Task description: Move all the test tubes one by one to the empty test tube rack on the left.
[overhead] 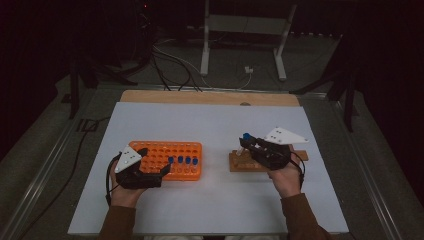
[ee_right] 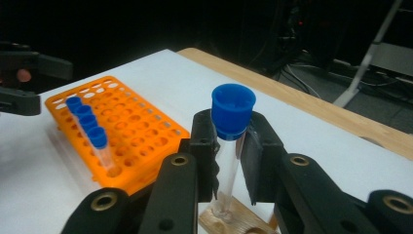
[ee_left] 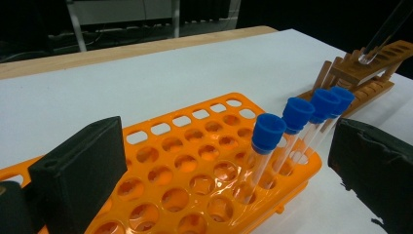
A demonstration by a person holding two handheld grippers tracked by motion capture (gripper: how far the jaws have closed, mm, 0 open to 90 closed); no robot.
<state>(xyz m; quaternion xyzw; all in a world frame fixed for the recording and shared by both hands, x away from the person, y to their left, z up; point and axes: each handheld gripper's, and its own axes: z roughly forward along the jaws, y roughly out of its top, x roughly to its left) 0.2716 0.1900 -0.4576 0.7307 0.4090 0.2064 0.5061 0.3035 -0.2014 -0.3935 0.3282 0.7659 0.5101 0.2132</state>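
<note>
Holding the test tube (ee_right: 228, 161) just below its blue cap (ee_right: 233, 111), we keep the right gripper (overhead: 256, 145) clamped on it, base resting in the wooden rack (overhead: 245, 162) at 3 o'clock on the table (overhead: 210, 210). We judge the tube light, smooth, brittle: grip gently beneath the cap. The left gripper (overhead: 159, 167) stands apart at the orange rack (overhead: 170, 150), 9 o'clock, where four capped tubes (ee_left: 292, 126) stand.

So the clear test tube (ee_right: 228, 161) with the blue cap (ee_right: 233, 111) stood nearly upright, its rounded bottom resting on the wooden rack (overhead: 239, 162). Four more blue-capped tubes (ee_left: 297, 127) sat in a row in the orange rack (overhead: 183, 163), left of the wooden rack.
</note>
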